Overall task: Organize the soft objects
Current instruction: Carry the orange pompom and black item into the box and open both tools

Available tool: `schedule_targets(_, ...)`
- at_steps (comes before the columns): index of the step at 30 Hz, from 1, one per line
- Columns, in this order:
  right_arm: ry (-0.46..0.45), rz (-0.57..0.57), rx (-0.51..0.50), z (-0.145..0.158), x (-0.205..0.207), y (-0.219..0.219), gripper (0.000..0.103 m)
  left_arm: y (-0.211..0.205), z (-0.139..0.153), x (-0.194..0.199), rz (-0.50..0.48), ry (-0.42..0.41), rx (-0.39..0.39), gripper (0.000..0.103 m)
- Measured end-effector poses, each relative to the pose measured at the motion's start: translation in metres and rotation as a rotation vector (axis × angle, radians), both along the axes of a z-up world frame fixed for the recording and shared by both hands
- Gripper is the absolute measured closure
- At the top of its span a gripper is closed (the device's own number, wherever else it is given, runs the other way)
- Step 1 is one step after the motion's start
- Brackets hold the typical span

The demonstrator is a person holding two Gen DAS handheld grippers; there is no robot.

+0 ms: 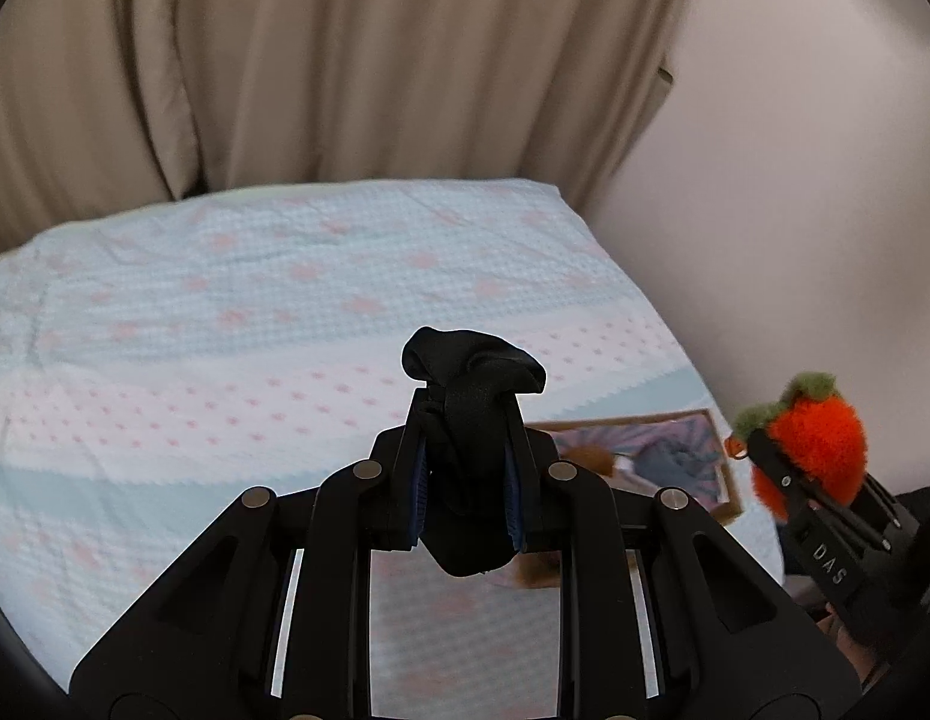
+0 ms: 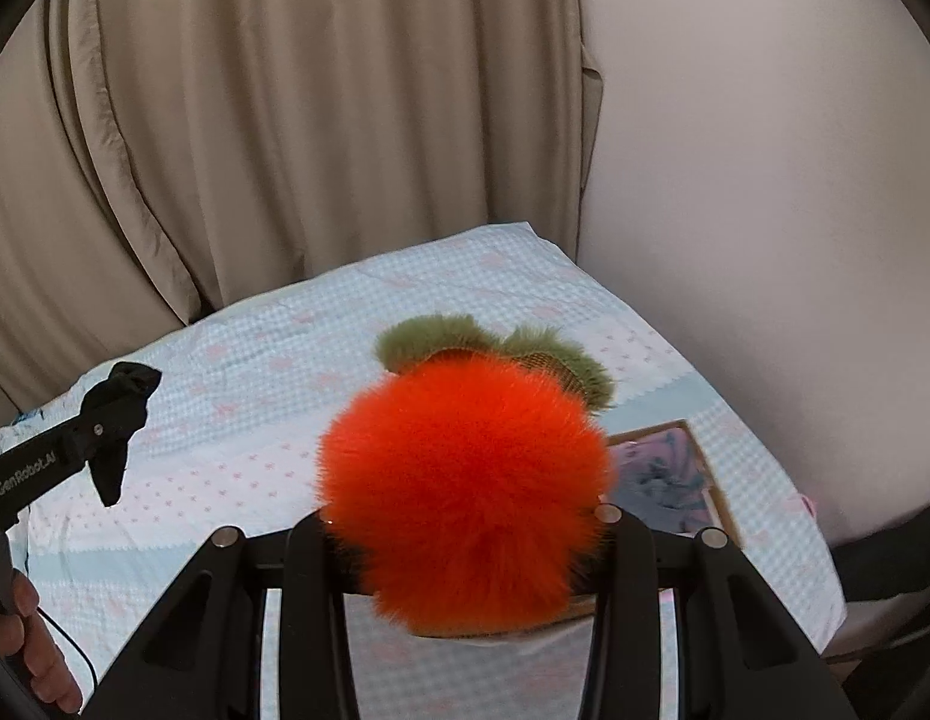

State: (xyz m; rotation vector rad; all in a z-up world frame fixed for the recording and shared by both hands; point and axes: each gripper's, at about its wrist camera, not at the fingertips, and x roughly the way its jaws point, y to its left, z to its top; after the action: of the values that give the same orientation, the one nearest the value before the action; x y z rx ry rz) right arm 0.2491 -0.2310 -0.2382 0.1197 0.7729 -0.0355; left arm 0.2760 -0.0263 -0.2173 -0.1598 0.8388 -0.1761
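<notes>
Fingers of the left gripper are pinched tight on a bunched black cloth, which bulges above the tips and hangs down between the blue pads. From the right-hand camera the same cloth shows at nine o'clock, held up clear of the bed.

The right gripper has a fluffy orange pompom in its grasp, with a green furry top poking out at twelve o'clock. The fluff covers the fingertips, so how wide they stand I cannot tell, but the toy sits between them, lifted off the bedding. In the left camera that pompom appears at three o'clock, well apart from the cloth.

Beneath both lies a bed covered in a pale blue sheet with pink patterns. At roughly four o'clock on it rests a shallow cardboard box with bluish and purple fabric inside. Beyond the bed hang beige curtains, with a plain wall at two o'clock. A bare hand grips the left handle at eight o'clock.
</notes>
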Motion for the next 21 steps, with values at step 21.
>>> schedule_targets(21, 0.227, 0.223, -0.011, -0.094, 0.048, -0.144, 0.066, -0.187, -0.111, 0.058, -0.039, 0.265, 0.073, 0.085)
